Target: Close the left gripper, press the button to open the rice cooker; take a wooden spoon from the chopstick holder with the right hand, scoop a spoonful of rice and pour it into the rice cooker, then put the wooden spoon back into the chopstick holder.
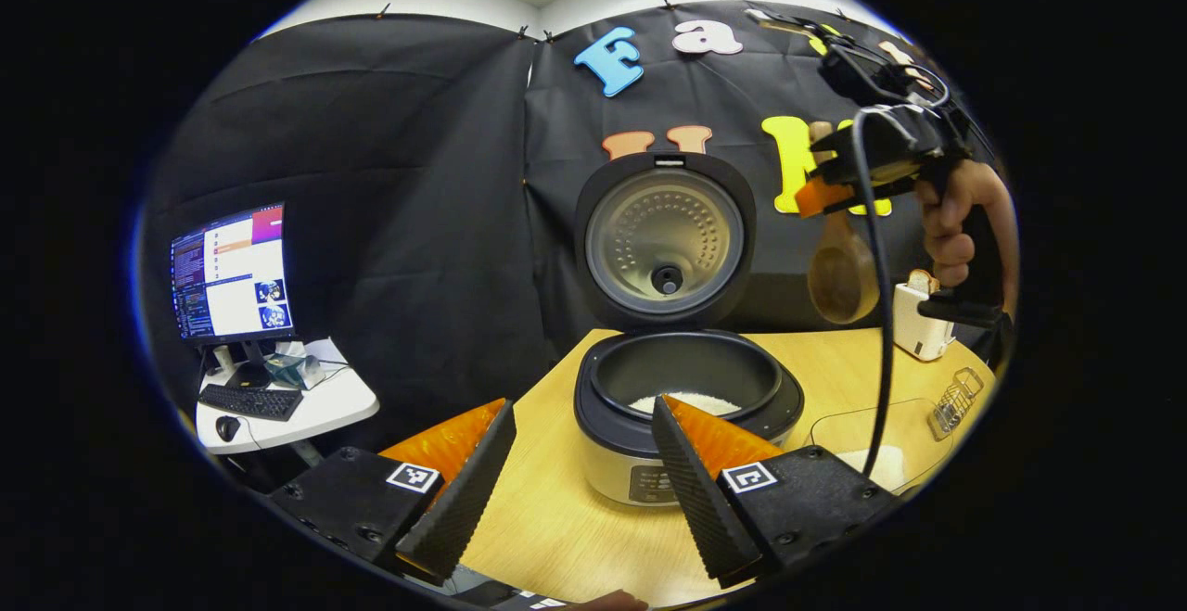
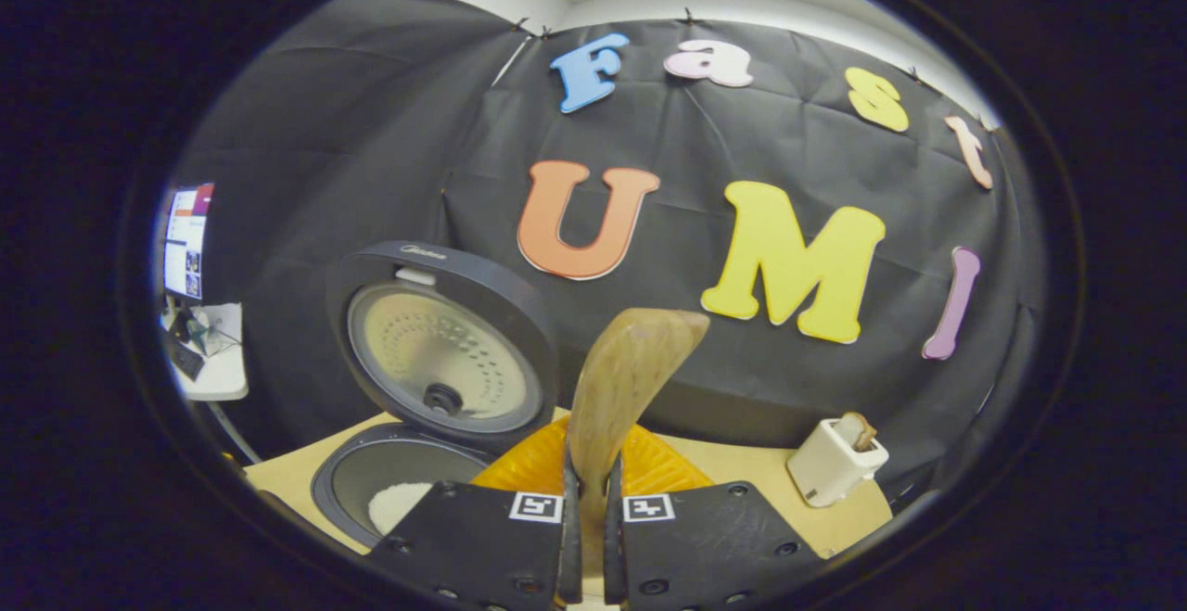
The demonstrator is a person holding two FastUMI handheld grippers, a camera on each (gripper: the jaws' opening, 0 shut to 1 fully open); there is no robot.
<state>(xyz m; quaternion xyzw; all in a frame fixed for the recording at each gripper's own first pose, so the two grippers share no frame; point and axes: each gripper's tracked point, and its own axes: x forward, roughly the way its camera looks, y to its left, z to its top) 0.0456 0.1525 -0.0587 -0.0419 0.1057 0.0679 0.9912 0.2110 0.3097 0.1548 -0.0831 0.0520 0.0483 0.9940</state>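
The rice cooker [image 1: 686, 426] stands open on the wooden table [image 1: 556, 518], its lid [image 1: 663, 240] tipped up and white rice [image 1: 691, 401] lying in the pot. My left gripper [image 1: 580, 500] is open, low in front of the cooker, with nothing between its fingers. Up to the right, my right gripper [image 1: 821, 189] is shut on the handle of the wooden spoon [image 1: 840, 273], whose bowl hangs down and looks empty. In the right gripper view the spoon [image 2: 621, 388] sticks out from the shut gripper [image 2: 591, 486], with the open cooker [image 2: 408, 481] lower left.
A wire chopstick holder [image 1: 955, 402] and a clear container holding rice [image 1: 881, 458] sit at the table's right. A small white toaster [image 1: 918, 319] stands behind them. A hand [image 1: 955, 222] holds the right gripper. A monitor [image 1: 232, 273] and keyboard stand on a side table at left.
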